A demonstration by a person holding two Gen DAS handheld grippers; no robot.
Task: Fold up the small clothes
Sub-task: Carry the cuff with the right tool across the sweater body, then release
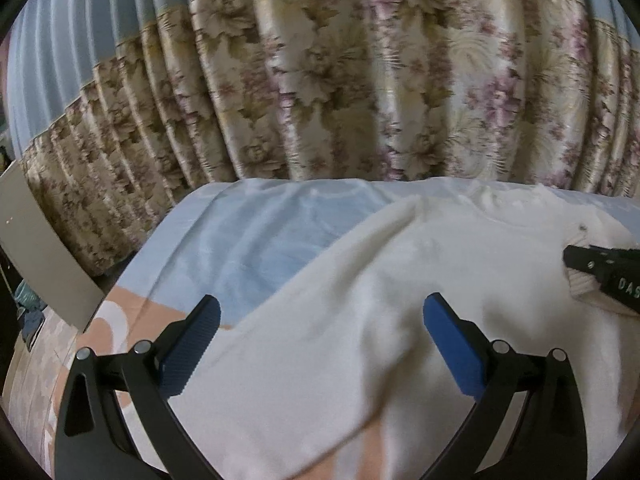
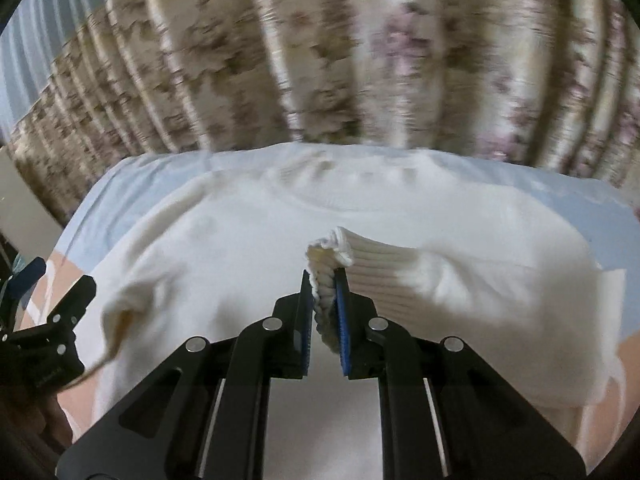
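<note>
A white knit sweater [image 1: 360, 320] lies spread on the bed, collar toward the curtain; it also shows in the right wrist view [image 2: 240, 240]. My left gripper [image 1: 320, 320] is open, its blue pads hovering over the sweater's left part, holding nothing. My right gripper [image 2: 325, 292] is shut on the ribbed sleeve cuff [image 2: 332, 248] and holds it over the sweater's middle. The right gripper also shows at the right edge of the left wrist view [image 1: 572, 258], with the cuff [image 1: 584, 284] in it. The left gripper shows at the left edge of the right wrist view [image 2: 60, 300].
The bed sheet [image 1: 248, 232] is pale blue with peach patches. A floral curtain [image 1: 320, 80] hangs right behind the bed. A grey board [image 1: 44, 248] leans at the left beside the bed edge.
</note>
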